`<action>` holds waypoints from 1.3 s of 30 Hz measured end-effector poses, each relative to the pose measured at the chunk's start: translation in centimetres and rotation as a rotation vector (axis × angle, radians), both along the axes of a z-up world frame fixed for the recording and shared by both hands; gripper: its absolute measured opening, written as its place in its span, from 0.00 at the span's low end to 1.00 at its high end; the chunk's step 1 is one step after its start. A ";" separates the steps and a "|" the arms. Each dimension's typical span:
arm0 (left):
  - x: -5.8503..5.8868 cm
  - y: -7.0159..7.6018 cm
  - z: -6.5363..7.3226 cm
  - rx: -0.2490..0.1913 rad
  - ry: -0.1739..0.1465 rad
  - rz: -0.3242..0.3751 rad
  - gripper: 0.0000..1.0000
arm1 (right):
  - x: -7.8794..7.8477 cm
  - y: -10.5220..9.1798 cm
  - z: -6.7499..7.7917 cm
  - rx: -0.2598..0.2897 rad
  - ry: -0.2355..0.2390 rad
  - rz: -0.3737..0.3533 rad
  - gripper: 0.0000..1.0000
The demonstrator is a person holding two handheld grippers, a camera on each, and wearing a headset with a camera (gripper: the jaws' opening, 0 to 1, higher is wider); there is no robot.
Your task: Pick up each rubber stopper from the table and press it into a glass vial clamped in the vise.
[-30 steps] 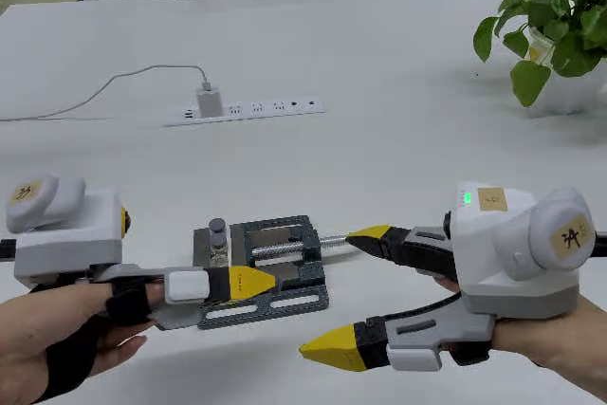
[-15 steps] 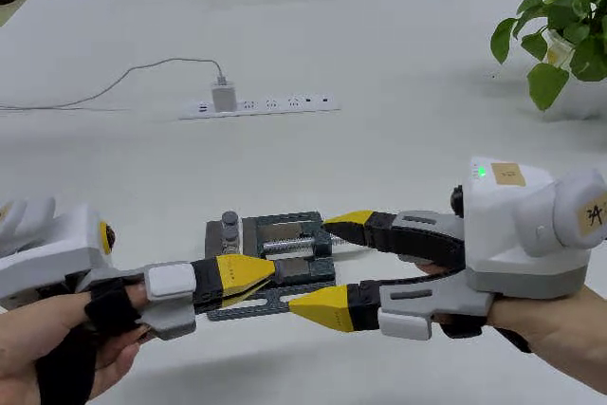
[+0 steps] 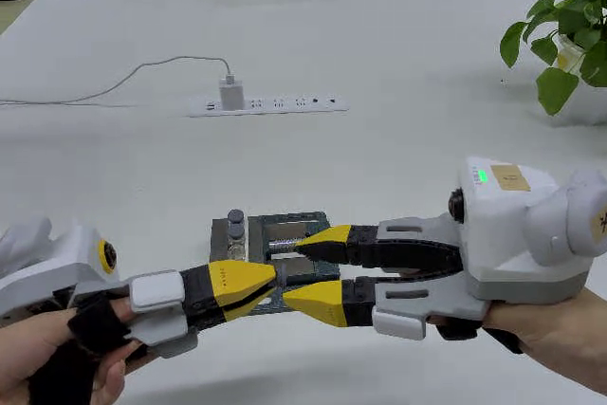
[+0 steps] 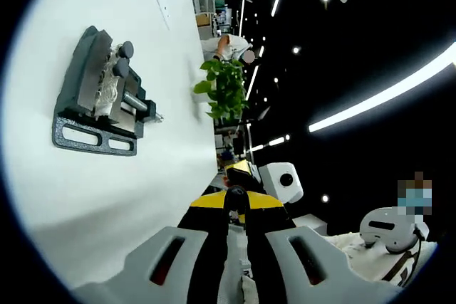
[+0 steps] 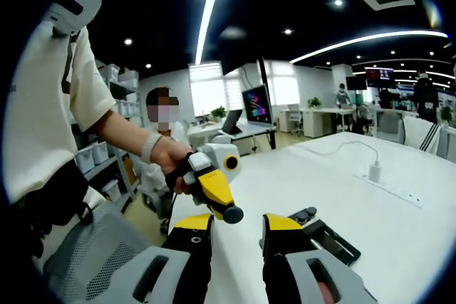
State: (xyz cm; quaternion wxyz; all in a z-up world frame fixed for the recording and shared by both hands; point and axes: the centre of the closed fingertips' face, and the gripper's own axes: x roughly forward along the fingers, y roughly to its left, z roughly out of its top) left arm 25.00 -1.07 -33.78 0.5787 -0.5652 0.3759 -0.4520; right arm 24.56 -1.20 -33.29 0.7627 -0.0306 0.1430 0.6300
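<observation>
We've got the left gripper (image 3: 264, 284) pinching a small dark stopper (image 5: 232, 213) right at its yellow tips. It's round, matte and rubbery-looking. The right gripper (image 3: 294, 270) has its jaws spread, and in its own view the stopper sits just off the gap between them. We can't tell for sure, but it doesn't seem to touch either one. To us this looks like a hand-off lining up, or the right just steadying things.

Here's what the next move turns on. The vise (image 3: 285, 228) sits on the tabletop (image 3: 379, 92) close to the near edge, just past both sets of tips. The vials (image 3: 235, 246) are clamped upright at its left end, long axis vertical, mouths up. That puts them nearer the left gripper than the right, so the stopper has to go slightly forward and then straight down along that axis.

One catch is that both vials already seem to wear dark caps (image 4: 126, 49), so we can't pick out an open mouth from here.

Materials-wise, the vise is dark grey metal with a threaded screw, the vials are clear glass, and the tabletop is plain white. A white power strip (image 3: 266, 103) lies toward the far left, and a leafy plant (image 3: 569, 35) sits by the right edge, both well apart from the work.
</observation>
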 end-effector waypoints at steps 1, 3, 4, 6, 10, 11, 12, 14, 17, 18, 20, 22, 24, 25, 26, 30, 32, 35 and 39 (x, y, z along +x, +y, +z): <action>0.0 0.0 0.1 -0.005 0.000 0.000 0.05 | -0.1 0.0 0.0 0.001 -0.003 0.004 0.21; 0.0 0.1 0.1 -0.011 0.006 0.001 0.05 | -0.2 0.1 0.1 0.004 -0.003 0.014 0.18; 0.0 0.0 0.1 -0.015 0.008 -0.003 0.05 | -0.3 0.1 0.0 0.002 -0.006 0.014 0.17; -0.2 -0.1 0.2 -0.021 0.011 -0.013 0.05 | -0.3 0.1 0.1 0.004 -0.005 0.017 0.16; -0.5 -0.3 0.4 -0.031 0.010 -0.033 0.05 | -0.6 0.2 0.2 0.010 -0.007 0.030 0.12; -0.6 -0.3 0.4 -0.030 0.010 -0.034 0.05 | -0.6 0.2 0.2 0.011 -0.007 0.033 0.10; -0.6 -0.3 0.4 -0.029 0.010 -0.037 0.05 | -0.7 0.2 0.3 0.012 -0.004 0.035 0.09; -0.6 -0.3 0.4 -0.031 0.009 -0.037 0.05 | -0.7 0.2 0.3 0.012 -0.006 0.037 0.09; -0.8 -0.4 0.4 -0.034 0.013 -0.043 0.05 | -0.9 0.1 0.3 0.011 -0.006 0.043 0.08; -0.8 -0.4 0.4 -0.037 0.014 -0.046 0.05 | -1.0 0.1 0.3 0.011 -0.004 0.045 0.08; -0.8 -0.4 0.4 -0.036 0.014 -0.049 0.05 | -1.0 0.1 0.4 0.014 -0.003 0.046 0.08; -0.9 -0.5 0.4 -0.043 0.017 -0.054 0.05 | -1.0 0.1 0.4 0.013 -0.001 0.046 0.07; -0.9 -0.5 0.4 -0.043 0.017 -0.055 0.05 | -1.0 0.1 0.4 0.010 -0.002 0.048 0.07; -0.9 -0.6 0.4 -0.045 0.017 -0.055 0.05 | -1.0 0.0 0.4 0.010 -0.003 0.047 0.07; -0.9 -0.6 0.4 -0.048 0.018 -0.056 0.05 | -1.0 0.0 0.4 0.011 -0.004 0.047 0.07; -1.0 -0.6 0.6 -0.063 0.013 -0.068 0.05 | -1.1 0.0 0.8 0.025 0.010 0.056 0.07; -1.2 -0.6 0.8 -0.070 0.010 -0.079 0.05 | -1.3 -0.1 0.9 0.030 0.021 0.069 0.07; -1.5 -0.6 1.0 -0.081 0.006 -0.097 0.05 | -1.6 -0.1 1.1 0.039 0.037 0.088 0.07; -1.8 -0.6 1.3 -0.100 0.000 -0.111 0.05 | -1.9 -0.1 1.5 0.061 0.072 0.099 0.07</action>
